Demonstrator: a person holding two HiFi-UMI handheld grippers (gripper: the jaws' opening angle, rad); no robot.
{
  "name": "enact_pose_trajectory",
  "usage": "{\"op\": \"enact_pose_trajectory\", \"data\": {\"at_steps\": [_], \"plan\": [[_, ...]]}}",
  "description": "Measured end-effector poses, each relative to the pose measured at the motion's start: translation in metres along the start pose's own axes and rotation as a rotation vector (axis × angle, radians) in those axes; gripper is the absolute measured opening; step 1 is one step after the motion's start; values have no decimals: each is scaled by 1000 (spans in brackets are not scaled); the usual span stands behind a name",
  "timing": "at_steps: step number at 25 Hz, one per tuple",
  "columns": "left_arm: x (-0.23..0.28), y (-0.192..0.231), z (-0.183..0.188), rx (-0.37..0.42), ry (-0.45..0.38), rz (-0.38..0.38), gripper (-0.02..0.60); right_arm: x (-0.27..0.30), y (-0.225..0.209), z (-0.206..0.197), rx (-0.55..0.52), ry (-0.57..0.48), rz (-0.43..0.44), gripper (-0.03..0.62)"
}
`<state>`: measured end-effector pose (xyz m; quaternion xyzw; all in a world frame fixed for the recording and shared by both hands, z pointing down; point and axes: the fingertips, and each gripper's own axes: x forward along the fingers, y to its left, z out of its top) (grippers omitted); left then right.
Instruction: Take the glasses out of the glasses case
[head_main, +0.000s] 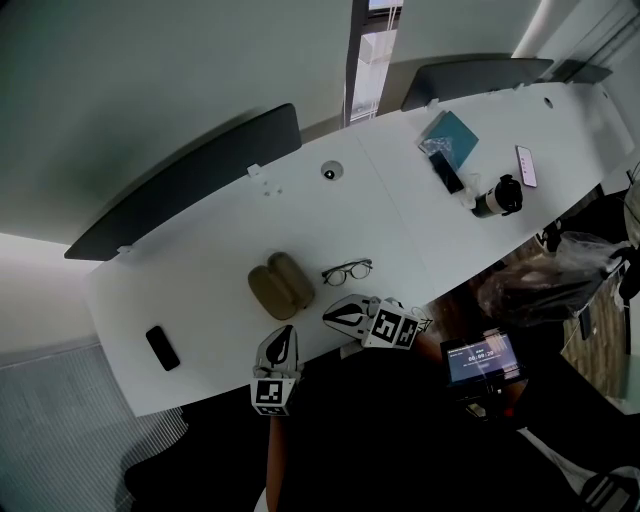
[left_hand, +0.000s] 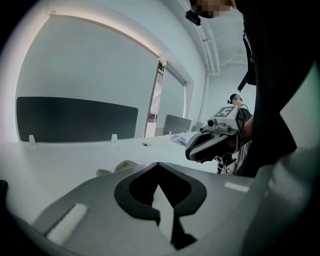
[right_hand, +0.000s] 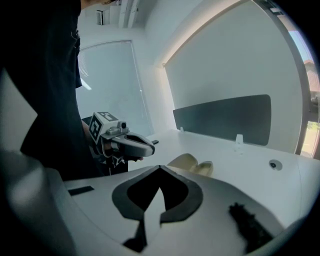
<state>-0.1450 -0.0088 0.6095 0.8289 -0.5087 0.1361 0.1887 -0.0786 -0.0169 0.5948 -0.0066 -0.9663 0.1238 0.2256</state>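
Glasses (head_main: 347, 271), judged light and fragile, are best pinched at the bridge; left gripper (head_main: 288, 330) and right gripper (head_main: 327, 314) are closed, empty.

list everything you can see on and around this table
table: 1, white, long
glasses case: 1, tan, open, near edge
glasses: 1, dark frame, on the table right of the case
black phone: 1, black, left end
book: 1, teal, far right
second phone: 1, black, at the book's corner
third phone: 1, pinkish edge, right end
cup: 1, white and black, right
divider panels: 2, dark grey, far edge
small screen: 1, lit, below the table edge
left claw: 1, grey, shut, empty
right claw: 1, grey, shut, empty
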Motion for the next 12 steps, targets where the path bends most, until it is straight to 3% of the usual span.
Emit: {"op": "enact_pose_trajectory", "data": {"at_steps": [12], "plan": [[-10, 14, -5, -15, -5, 34, 8, 20, 5, 7, -21, 12, 43, 8]]}}
